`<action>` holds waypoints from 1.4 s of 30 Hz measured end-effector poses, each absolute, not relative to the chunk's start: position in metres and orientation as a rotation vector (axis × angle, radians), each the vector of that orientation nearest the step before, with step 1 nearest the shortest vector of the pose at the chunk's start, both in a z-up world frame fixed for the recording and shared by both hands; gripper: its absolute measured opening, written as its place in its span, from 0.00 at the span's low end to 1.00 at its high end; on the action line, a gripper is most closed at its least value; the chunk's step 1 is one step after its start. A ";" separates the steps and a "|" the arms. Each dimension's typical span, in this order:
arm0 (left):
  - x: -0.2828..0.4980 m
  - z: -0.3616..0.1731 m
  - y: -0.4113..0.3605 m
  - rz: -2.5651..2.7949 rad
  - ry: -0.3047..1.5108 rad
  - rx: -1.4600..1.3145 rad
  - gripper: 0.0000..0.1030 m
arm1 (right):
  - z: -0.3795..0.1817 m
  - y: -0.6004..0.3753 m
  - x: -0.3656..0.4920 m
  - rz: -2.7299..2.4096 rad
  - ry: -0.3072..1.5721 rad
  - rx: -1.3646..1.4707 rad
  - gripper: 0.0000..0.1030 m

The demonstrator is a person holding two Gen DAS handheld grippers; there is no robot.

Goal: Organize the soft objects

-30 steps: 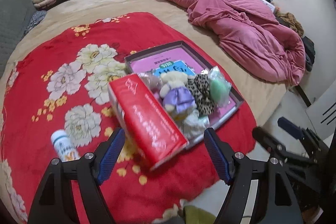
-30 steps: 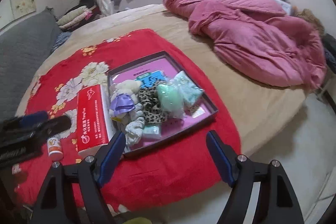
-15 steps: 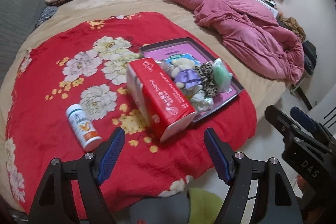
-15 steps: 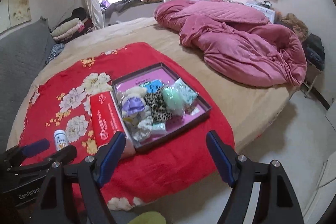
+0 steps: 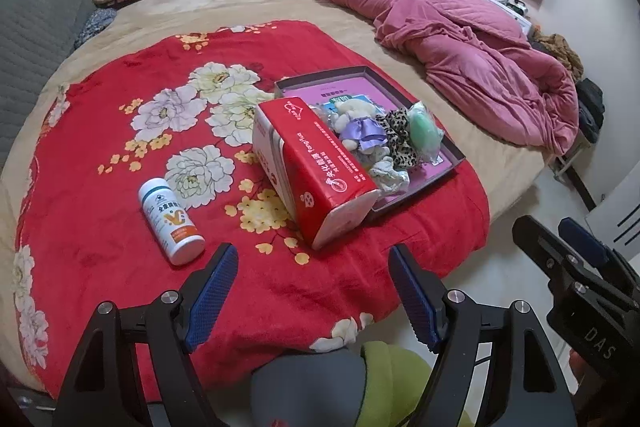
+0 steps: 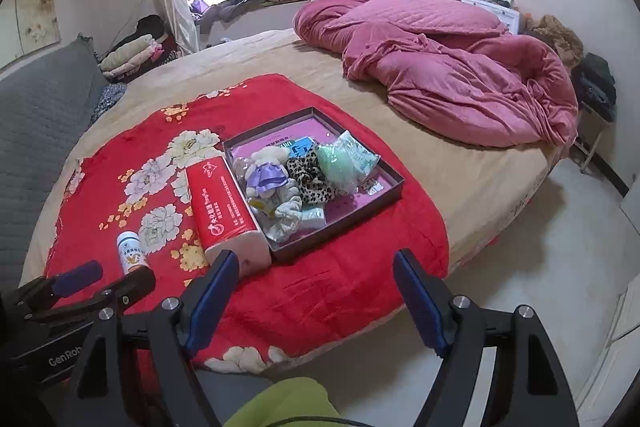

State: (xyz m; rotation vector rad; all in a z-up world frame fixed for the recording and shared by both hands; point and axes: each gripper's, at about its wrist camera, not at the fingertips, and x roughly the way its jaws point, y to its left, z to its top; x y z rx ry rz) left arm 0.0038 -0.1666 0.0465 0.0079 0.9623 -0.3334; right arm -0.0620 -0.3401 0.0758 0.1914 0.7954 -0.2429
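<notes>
A dark shallow tray [image 5: 456,151] [image 6: 394,179] lies on a red floral blanket [image 5: 100,131] [image 6: 320,279]. It holds several soft things: a plush toy in purple [image 5: 360,131] [image 6: 266,173], a leopard scrunchie [image 5: 398,139] [image 6: 310,179], a green pouf in a bag [image 5: 424,131] [image 6: 338,163] and a pale scrunchie [image 5: 388,177] [image 6: 286,215]. A red tissue pack [image 5: 316,167] [image 6: 222,207] leans on the tray's left edge. My left gripper [image 5: 312,297] and right gripper [image 6: 316,297] are both open and empty, held back off the bed's near edge.
A white bottle [image 5: 170,221] [image 6: 132,255] lies on the blanket left of the tissue pack. A pink quilt [image 5: 460,39] [image 6: 440,67] is heaped at the bed's far right. Floor [image 6: 540,247] lies to the right. The right gripper shows in the left wrist view [image 5: 568,259].
Both grippers have pulled back and up from the tray, so more of the bed and room shows. The tissue pack and tray contents have not moved.
</notes>
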 end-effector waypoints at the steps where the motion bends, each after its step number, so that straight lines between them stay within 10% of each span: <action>1: 0.003 0.047 -0.166 -0.333 0.960 0.008 0.76 | 0.075 -0.339 -0.062 -0.233 0.801 0.195 0.77; 42: 0.002 0.040 -0.158 -0.291 0.997 0.013 0.76 | 0.058 -0.331 -0.063 -0.222 0.856 0.185 0.77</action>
